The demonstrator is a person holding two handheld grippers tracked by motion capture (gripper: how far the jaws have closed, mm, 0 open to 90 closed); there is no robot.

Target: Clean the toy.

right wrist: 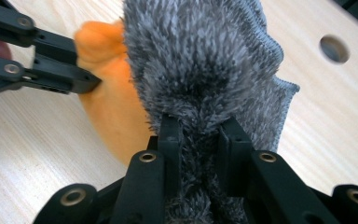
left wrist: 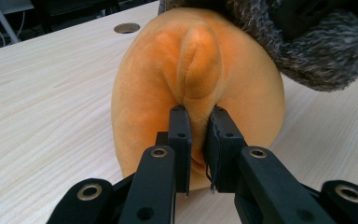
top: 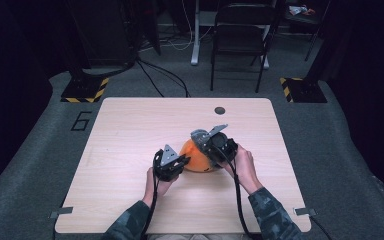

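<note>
While the round orange plush toy [left wrist: 168,70] rests near the middle of the pale wooden table [top: 130,130], the left gripper [left wrist: 198,126] pinches its lower fold and the right gripper [right wrist: 200,135] clamps the grey fuzzy cloth [right wrist: 205,60] draped over it. Bare tabletop lies open on all sides; a round cable hole [top: 220,110] sits toward the far edge, with a black folding chair [top: 240,35] on grey carpet beyond.

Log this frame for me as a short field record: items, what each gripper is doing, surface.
items: orange plush toy; grey fuzzy cloth
left gripper: shut on a raised fold of the orange plush toy
right gripper: shut on the grey fuzzy cloth, which lies over the toy's top
surface: light wooden table with a round hole near the far edge
</note>
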